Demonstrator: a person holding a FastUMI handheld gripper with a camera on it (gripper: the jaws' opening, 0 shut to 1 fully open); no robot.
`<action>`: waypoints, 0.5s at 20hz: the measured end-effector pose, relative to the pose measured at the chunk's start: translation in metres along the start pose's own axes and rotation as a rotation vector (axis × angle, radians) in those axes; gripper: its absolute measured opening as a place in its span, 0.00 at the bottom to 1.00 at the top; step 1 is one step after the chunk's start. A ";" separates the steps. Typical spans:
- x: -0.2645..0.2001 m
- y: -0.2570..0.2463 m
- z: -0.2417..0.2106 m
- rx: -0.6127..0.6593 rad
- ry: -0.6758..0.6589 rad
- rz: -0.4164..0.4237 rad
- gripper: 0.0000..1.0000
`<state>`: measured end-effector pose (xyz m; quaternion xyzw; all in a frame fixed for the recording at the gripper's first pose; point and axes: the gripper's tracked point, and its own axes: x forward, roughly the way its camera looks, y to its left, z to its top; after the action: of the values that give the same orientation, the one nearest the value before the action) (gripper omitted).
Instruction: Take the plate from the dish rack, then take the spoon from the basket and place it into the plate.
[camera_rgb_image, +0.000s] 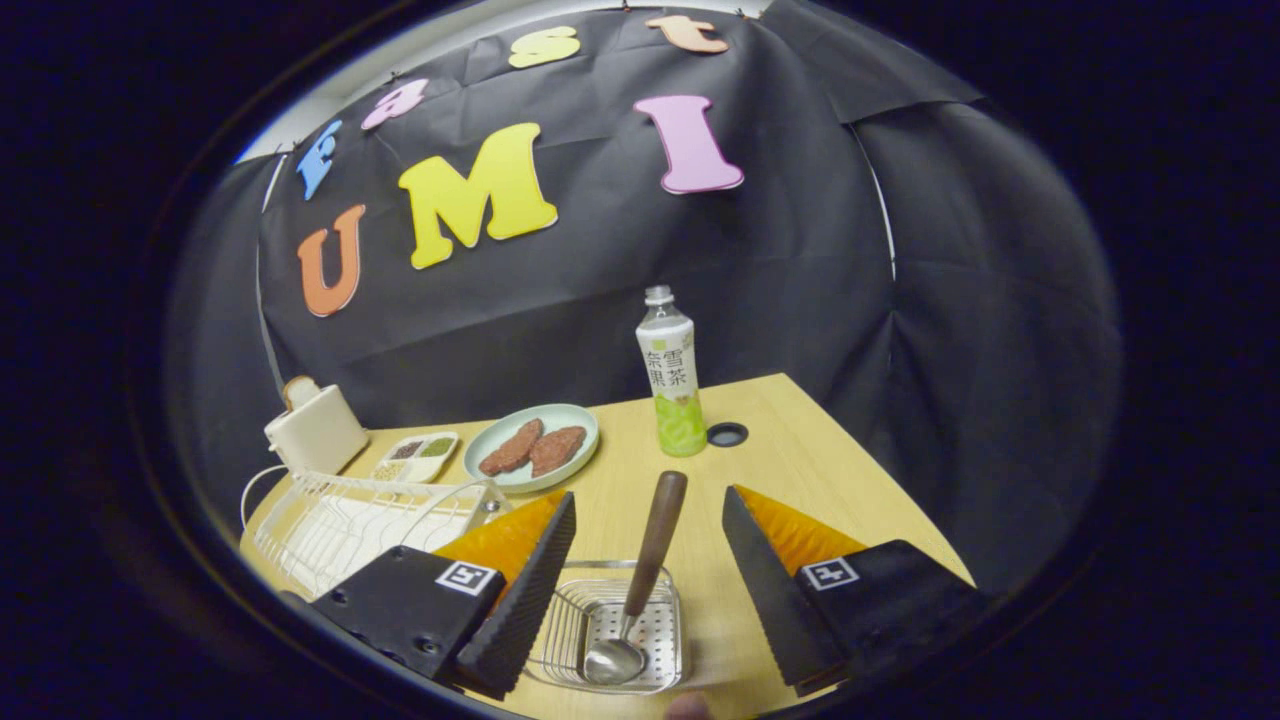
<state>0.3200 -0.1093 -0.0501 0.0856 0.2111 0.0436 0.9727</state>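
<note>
A spoon (640, 580) with a brown wooden handle stands tilted in a small wire basket (560, 640), its metal bowl down on the basket's floor. My gripper (648, 560) is open, its fingers spread wide on either side of the handle and touching nothing. A white wire dish rack (350, 520) lies to the left, behind the left finger, with no plate seen in it. A pale green plate (575, 420) holding two brown patties rests on the table beyond the rack.
A tea bottle (672, 380) stands upright beyond the spoon, next to a round cable hole (727, 434) in the wooden table (800, 470). A toaster (315, 428) with bread and a small tray of seasonings (417, 455) sit at the far left.
</note>
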 end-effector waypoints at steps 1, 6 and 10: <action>0.004 -0.002 -0.002 0.006 0.010 -0.007 0.93; 0.010 -0.001 -0.008 0.067 0.040 -0.019 0.58; -0.004 0.000 -0.007 0.105 0.040 -0.016 0.22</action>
<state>0.3138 -0.1092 -0.0546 0.1339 0.2330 0.0263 0.9629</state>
